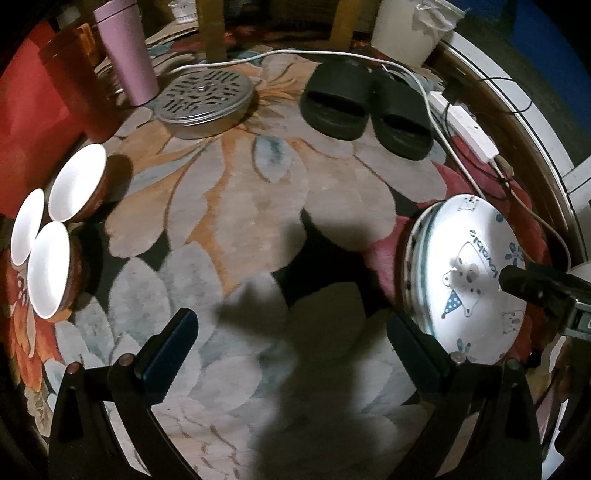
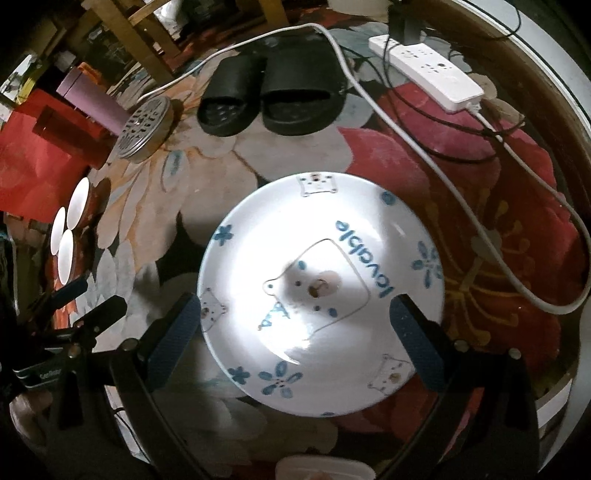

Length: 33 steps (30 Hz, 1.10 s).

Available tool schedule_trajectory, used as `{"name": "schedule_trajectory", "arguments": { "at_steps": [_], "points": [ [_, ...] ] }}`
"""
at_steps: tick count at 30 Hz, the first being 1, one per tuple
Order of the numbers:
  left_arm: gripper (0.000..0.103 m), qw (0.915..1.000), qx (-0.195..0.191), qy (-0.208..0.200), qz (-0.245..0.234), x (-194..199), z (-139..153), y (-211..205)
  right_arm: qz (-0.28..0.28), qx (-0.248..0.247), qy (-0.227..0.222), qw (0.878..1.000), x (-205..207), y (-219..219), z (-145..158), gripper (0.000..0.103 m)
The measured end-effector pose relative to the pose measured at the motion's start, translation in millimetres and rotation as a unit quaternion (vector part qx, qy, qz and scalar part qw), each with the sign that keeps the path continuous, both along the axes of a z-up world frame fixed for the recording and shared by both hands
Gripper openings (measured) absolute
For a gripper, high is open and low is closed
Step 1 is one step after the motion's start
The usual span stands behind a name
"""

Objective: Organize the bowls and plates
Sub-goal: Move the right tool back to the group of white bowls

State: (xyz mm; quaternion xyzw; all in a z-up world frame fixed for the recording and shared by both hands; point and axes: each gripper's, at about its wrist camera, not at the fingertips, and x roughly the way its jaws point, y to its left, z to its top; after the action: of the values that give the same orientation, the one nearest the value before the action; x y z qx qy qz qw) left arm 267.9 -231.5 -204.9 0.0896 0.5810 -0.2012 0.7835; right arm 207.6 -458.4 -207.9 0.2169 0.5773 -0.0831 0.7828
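Note:
A stack of white plates with blue bear and flower print [image 1: 476,273] lies on the floral rug at the right; the top plate [image 2: 321,291] fills the right wrist view. Three small bowls, white inside and brown outside [image 1: 77,181], sit clustered at the left, and show small in the right wrist view [image 2: 68,232]. My left gripper [image 1: 291,347] is open and empty above the rug's middle. My right gripper [image 2: 291,332] is open, its fingers to either side of the top plate, above it; it also shows in the left wrist view [image 1: 535,291].
A round metal perforated lid [image 1: 205,99], black slippers [image 1: 365,107], a pink tumbler [image 1: 127,51], a red box [image 1: 70,85], a white power strip [image 1: 465,125] with cables, and a white bin [image 1: 410,29] stand along the rug's far side. Another white dish edge [image 2: 321,469] shows below.

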Motion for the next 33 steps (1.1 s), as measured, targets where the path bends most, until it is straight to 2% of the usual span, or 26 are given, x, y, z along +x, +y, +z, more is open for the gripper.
{"name": "schedule_trajectory", "arguments": {
  "at_steps": [22, 33],
  "points": [
    [0.102, 0.9976, 0.01, -0.01, 0.068, 14, 1, 88, 0.075, 0.017, -0.009, 0.997, 42, 78, 2, 0.103],
    [0.102, 0.9884, 0.008, -0.013, 0.151, 30, -3, 169, 0.136, 0.026, -0.009, 0.99, 76, 134, -2, 0.103]
  ]
}}
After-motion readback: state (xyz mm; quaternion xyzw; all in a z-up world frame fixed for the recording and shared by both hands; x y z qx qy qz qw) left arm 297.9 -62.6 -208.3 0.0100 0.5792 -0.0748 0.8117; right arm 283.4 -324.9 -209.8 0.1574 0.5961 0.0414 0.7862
